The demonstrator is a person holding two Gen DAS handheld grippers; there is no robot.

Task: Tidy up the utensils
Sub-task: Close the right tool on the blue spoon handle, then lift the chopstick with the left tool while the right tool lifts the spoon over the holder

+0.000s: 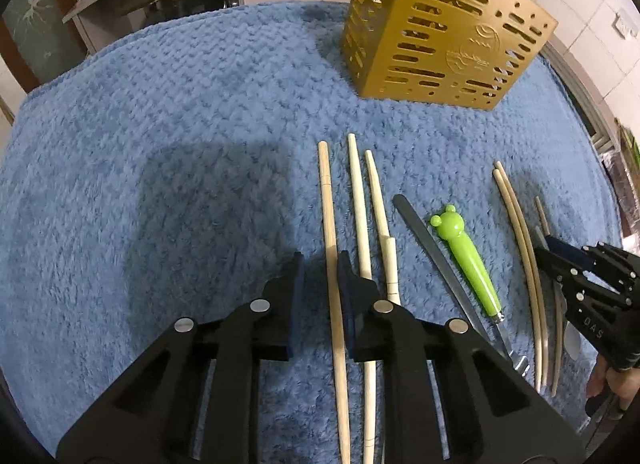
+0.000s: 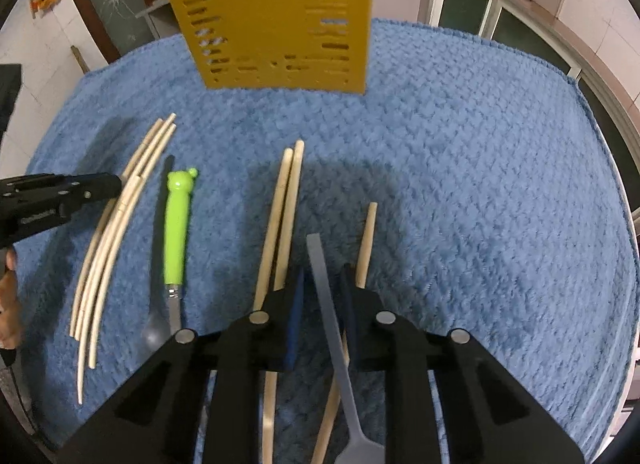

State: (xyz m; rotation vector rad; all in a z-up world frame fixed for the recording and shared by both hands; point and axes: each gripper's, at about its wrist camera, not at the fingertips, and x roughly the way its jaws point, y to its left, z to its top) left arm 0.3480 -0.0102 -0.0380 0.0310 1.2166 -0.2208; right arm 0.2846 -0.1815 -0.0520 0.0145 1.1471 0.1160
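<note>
Blue towel (image 1: pixel 160 124) holds scattered utensils before a gold caddy (image 1: pixel 440 36).
Left gripper (image 1: pixel 320 276) straddles a chopstick (image 1: pixel 330 224), right gripper (image 2: pixel 322 292) a grey handle (image 2: pixel 320 264); grasp on either unclear.

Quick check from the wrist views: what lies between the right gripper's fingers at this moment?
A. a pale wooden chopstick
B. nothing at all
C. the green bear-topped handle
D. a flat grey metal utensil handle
D: in the right wrist view the flat grey metal utensil handle runs up between the fingers of the right gripper, while the green bear-topped handle lies apart on the blue towel.
</note>
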